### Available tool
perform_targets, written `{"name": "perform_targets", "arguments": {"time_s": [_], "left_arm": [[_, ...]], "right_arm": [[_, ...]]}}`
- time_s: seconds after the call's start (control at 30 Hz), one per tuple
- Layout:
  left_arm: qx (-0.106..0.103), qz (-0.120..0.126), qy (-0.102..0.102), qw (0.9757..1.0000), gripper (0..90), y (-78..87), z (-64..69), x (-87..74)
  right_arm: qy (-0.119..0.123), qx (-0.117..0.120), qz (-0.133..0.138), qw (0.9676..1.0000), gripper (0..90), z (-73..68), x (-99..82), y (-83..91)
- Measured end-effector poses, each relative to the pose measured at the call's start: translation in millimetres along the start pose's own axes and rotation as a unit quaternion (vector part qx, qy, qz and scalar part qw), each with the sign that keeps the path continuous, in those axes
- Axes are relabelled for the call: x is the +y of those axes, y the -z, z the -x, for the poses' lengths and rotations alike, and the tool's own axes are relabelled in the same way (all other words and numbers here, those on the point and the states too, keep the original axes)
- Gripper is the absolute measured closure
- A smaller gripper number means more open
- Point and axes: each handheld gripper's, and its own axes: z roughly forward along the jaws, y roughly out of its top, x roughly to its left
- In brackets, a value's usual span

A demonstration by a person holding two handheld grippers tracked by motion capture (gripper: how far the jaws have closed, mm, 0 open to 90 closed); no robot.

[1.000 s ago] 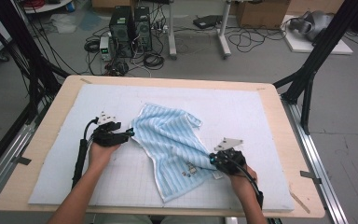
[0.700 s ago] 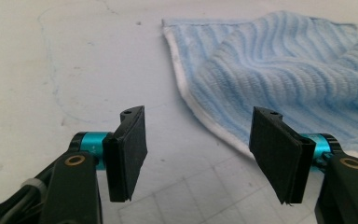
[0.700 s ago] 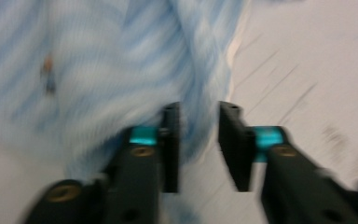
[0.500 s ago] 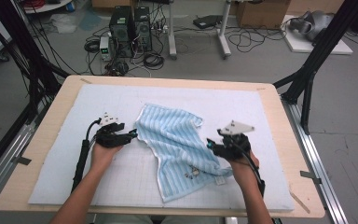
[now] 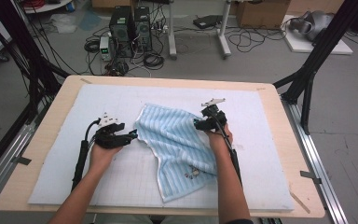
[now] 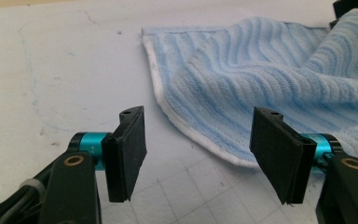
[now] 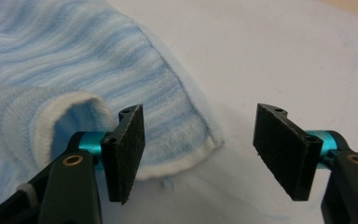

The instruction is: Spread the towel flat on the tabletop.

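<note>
High view, right gripper [image 5: 199, 125] at blue striped towel's [image 5: 177, 140] far edge, jaws just opened wide, nothing pinched, left gripper [image 5: 131, 136] agape beside it

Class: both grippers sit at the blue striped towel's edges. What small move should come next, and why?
Probably ease the right gripper forward and close on the blue striped towel corner. Its fingers, which have just been opening, stand apart with only mat between them. The left gripper waits open beside the opposite hem.

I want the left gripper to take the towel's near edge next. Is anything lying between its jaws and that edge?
Nothing visible does. The left gripper has open jaws, with bare white mat leading to the blue striped towel, whose white hem lies just beyond them.
</note>
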Motion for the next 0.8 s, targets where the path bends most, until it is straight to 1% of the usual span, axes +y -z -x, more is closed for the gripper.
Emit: {"name": "perform_targets", "arguments": {"time_s": [0.03, 0.07, 0.1, 0.13, 0.17, 0.2, 0.23, 0.27, 0.3, 0.33, 0.37, 0.4, 0.43, 0.47, 0.5, 0.53, 0.57, 0.6, 0.63, 0.67, 0.7, 0.73, 0.8], "left_arm": [[-0.002, 0.000, 0.001, 1.0000, 36.3, 0.5, 0.3, 0.4], [-0.001, 0.002, -0.001, 1.0000, 36.5, 0.6, 1.0, 0.6], [0.000, 0.000, -0.002, 1.0000, 36.6, 0.9, 1.0, 0.7], [0.001, -0.001, -0.001, 1.0000, 36.6, 0.5, 1.2, 0.6], [0.001, -0.002, 0.000, 1.0000, 36.6, -0.1, 1.3, 0.4], [0.003, -0.006, 0.000, 1.0000, 36.7, -0.7, 1.3, 0.1], [0.003, -0.008, 0.001, 1.0000, 36.7, -1.5, 1.6, -0.2], [0.003, -0.010, 0.003, 0.9999, 36.8, -2.3, 2.3, -0.4], [0.003, -0.011, 0.002, 0.9999, 36.9, -2.8, 3.3, -0.5], [0.004, -0.012, -0.001, 0.9999, 37.1, -2.9, 4.1, -0.6], [0.004, -0.016, -0.005, 0.9999, 37.2, -2.8, 5.1, -0.6], [0.003, -0.017, -0.005, 0.9998, 37.2, -2.9, 5.6, -0.7], [0.006, -0.020, -0.008, 0.9998, 37.2, -2.9, 5.9, -0.7], [0.011, -0.022, -0.007, 0.9997, 37.3, -3.2, 6.2, -1.0], [0.010, -0.025, -0.005, 0.9996, 37.2, -3.3, 6.2, -0.9], [0.009, -0.026, -0.004, 0.9996, 37.2, -3.5, 7.3, -1.1], [0.008, -0.027, -0.003, 0.9996, 37.2, -3.6, 9.2, -1.1], [0.004, -0.028, -0.005, 0.9996, 37.1, -3.7, 11.4, -1.1], [-0.001, -0.028, -0.007, 0.9996, 37.2, -4.4, 14.0, -1.2], [-0.007, -0.028, -0.006, 0.9996, 37.2, -6.0, 17.0, -1.5], [-0.013, -0.029, -0.007, 0.9995, 37.2, -7.7, 19.7, -1.7], [-0.022, -0.029, -0.003, 0.9993, 37.2, -10.0, 22.7, -1.9], [-0.037, -0.028, -0.001, 0.9989, 37.4, -15.0, 29.2, -2.1]], "right_arm": [[-0.006, 0.003, -0.006, 1.0000, 35.1, 0.8, 0.1, -5.6], [-0.003, 0.010, -0.017, 0.9998, 39.2, 1.1, -0.5, -10.9], [-0.010, 0.028, -0.006, 0.9995, 50.6, 3.3, -0.8, -12.9], [-0.009, 0.039, -0.005, 0.9992, 57.4, 4.2, -0.5, -13.6], [0.006, 0.051, -0.002, 0.9987, 75.8, 5.0, 0.7, -14.4], [0.023, 0.057, 0.001, 0.9981, 83.9, 4.2, 2.5, -14.7], [0.043, 0.034, -0.004, 0.9985, 84.6, 2.5, 5.5, -15.8], [0.041, 0.022, -0.008, 0.9989, 84.8, 4.1, 8.7, -18.0], [0.036, 0.001, -0.007, 0.9993, 84.9, 6.9, 11.4, -19.8], [0.027, -0.018, -0.001, 0.9995, 84.9, 11.3, 13.3, -21.4], [0.013, -0.027, 0.004, 0.9996, 84.8, 14.7, 14.5, -22.3], [-0.005, -0.047, 0.021, 0.9987, 84.7, 20.4, 15.3, -22.5], [-0.024, -0.066, 0.032, 0.9971, 84.6, 24.6, 15.1, -21.7], [-0.051, -0.087, 0.047, 0.9938, 84.6, 29.9, 14.0, -20.2], [-0.079, -0.099, 0.064, 0.9899, 84.6, 34.8, 12.6, -17.9], [-0.101, -0.118, 0.080, 0.9846, 84.6, 39.3, 11.1, -15.3], [-0.124, -0.133, 0.089, 0.9792, 84.3, 43.7, 9.7, -12.9], [-0.145, -0.142, 0.098, 0.9744, 83.7, 48.1, 8.2, -10.9], [-0.155, -0.146, 0.097, 0.9722, 79.0, 51.6, 7.3, -9.3], [-0.162, -0.141, 0.097, 0.9718, 69.3, 54.5, 7.0, -8.3], [-0.164, -0.135, 0.103, 0.9716, 64.5, 56.0, 6.7, -5.9], [-0.159, -0.125, 0.109, 0.9733, 61.4, 56.3, 7.1, -2.4], [-0.131, -0.106, 0.118, 0.9785, 55.1, 53.2, 10.7, 6.2]]}}
